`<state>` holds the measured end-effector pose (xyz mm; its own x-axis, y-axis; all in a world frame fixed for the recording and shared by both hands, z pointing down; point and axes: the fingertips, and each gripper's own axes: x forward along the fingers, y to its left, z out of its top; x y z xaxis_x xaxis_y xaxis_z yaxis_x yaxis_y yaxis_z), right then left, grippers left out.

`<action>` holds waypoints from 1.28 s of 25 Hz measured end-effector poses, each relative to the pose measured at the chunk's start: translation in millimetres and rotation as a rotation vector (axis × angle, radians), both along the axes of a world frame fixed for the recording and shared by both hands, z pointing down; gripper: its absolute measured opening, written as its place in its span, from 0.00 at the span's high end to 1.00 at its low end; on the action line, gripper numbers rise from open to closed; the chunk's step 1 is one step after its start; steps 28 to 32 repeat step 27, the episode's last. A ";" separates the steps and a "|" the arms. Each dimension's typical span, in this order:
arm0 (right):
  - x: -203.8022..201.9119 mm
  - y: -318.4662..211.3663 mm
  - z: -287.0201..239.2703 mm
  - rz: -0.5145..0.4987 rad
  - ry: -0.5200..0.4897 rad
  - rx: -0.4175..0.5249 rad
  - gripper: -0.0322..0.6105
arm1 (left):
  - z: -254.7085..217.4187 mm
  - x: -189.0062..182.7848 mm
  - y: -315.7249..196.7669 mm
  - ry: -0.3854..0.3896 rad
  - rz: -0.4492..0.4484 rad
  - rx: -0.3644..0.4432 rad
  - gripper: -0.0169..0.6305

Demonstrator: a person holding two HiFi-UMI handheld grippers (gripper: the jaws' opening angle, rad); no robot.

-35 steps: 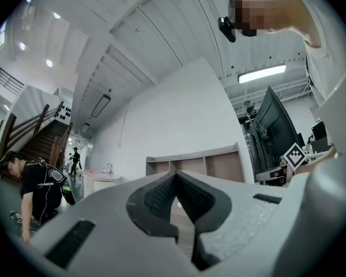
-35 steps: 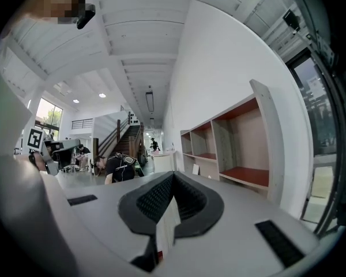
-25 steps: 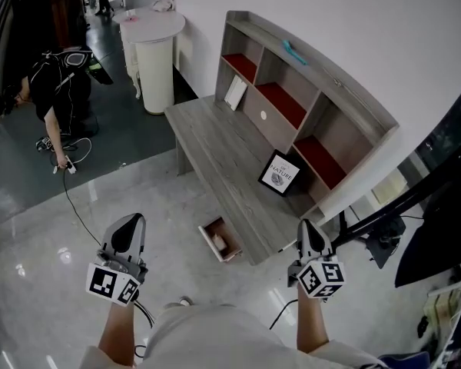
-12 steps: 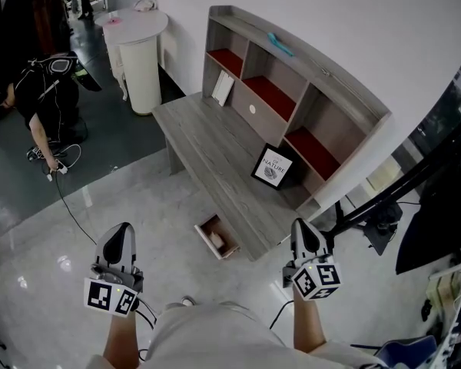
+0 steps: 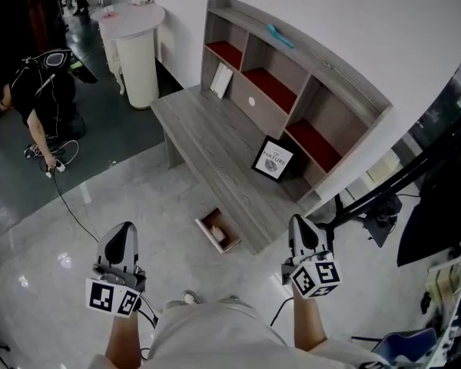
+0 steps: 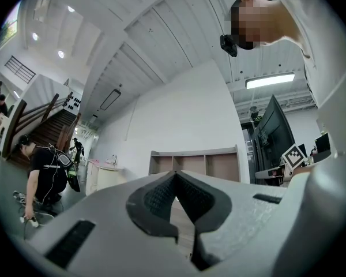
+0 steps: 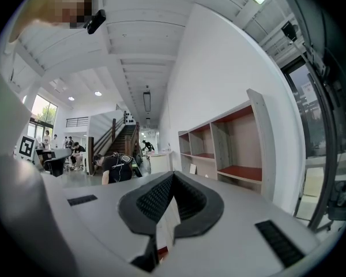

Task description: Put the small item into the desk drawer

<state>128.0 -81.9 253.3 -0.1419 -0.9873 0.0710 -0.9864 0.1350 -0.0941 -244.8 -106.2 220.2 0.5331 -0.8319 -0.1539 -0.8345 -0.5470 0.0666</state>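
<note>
A grey wooden desk stands ahead of me in the head view. Its small drawer is pulled out at the near end, and a small pale item lies inside it. My left gripper hangs low at the left, well short of the desk, its jaws shut and empty. My right gripper is just right of the desk's near corner, also shut with nothing held. In the left gripper view the left gripper has its tips touching. The right gripper looks the same in its own view.
A shelf unit with red-floored compartments sits on the desk, with a framed picture leaning against it. A white round stand is at the far left. A person crouches there, and a cable runs across the glossy floor. Black equipment stands right.
The head view has shifted, so the desk sits slightly higher and further left in the picture. Both grippers stay shut and low. The drawer remains pulled out.
</note>
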 end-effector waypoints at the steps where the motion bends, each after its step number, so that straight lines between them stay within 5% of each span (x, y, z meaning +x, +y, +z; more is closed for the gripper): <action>1: -1.6 0.5 -0.2 0.002 0.011 0.000 0.95 | 0.3 -0.3 0.6 0.000 0.003 0.000 0.96; 32: -35.8 4.9 -9.5 -0.047 0.114 0.001 0.95 | 18.7 -5.7 8.7 0.013 0.035 -0.050 0.96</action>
